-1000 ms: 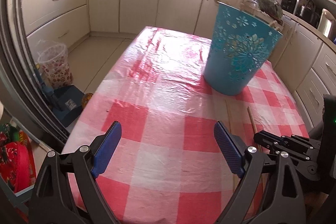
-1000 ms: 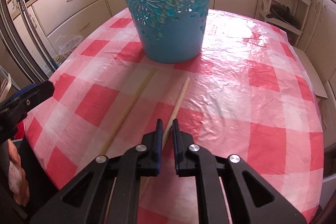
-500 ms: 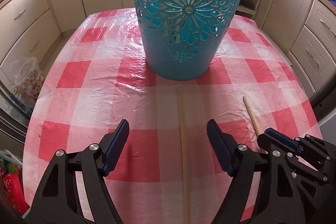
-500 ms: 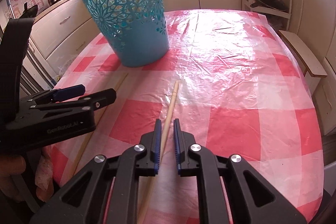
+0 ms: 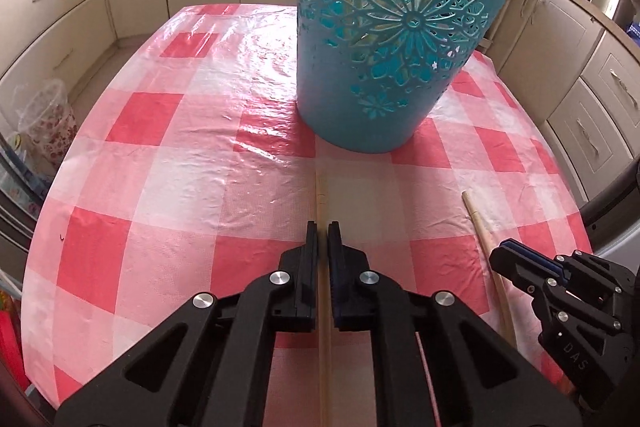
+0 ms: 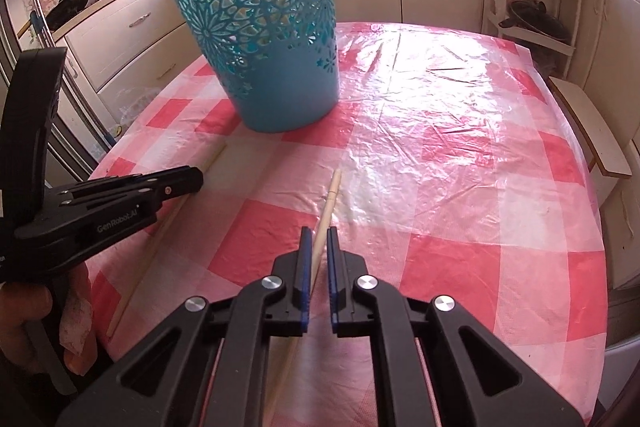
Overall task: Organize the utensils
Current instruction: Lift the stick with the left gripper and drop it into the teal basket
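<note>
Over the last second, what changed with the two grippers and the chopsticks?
The left gripper swung from the open table toward the bucket, lined up over the left chopstick and closed on it; its jaws were wide open before. The right gripper stayed shut on the right chopstick. Both chopsticks still lie on the tablecloth, and the bucket stands where it was.

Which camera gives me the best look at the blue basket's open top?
The right wrist view: the basket is seen whole there, with its rim in frame. The left wrist view shows only its cut-out wall and base; the rim is cropped at the top edge.
</note>
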`<action>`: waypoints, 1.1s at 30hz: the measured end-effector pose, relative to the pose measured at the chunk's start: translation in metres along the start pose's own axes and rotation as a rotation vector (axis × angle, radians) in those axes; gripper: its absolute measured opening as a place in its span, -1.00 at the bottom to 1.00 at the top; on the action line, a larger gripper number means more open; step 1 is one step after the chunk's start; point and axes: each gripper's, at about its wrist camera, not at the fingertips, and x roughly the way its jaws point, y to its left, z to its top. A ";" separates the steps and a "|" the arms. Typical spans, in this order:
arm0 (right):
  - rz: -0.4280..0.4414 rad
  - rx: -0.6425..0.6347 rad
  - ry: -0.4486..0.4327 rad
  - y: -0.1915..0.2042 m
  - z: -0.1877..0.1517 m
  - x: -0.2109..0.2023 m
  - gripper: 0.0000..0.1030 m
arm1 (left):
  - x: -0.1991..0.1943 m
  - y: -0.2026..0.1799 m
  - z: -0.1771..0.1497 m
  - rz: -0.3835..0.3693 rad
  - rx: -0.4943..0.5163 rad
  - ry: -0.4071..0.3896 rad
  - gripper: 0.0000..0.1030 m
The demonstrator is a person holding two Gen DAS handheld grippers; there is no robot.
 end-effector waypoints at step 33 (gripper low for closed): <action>-0.034 0.005 -0.025 0.001 -0.007 0.001 -0.85 | -0.003 -0.017 0.000 0.053 0.141 0.027 -0.90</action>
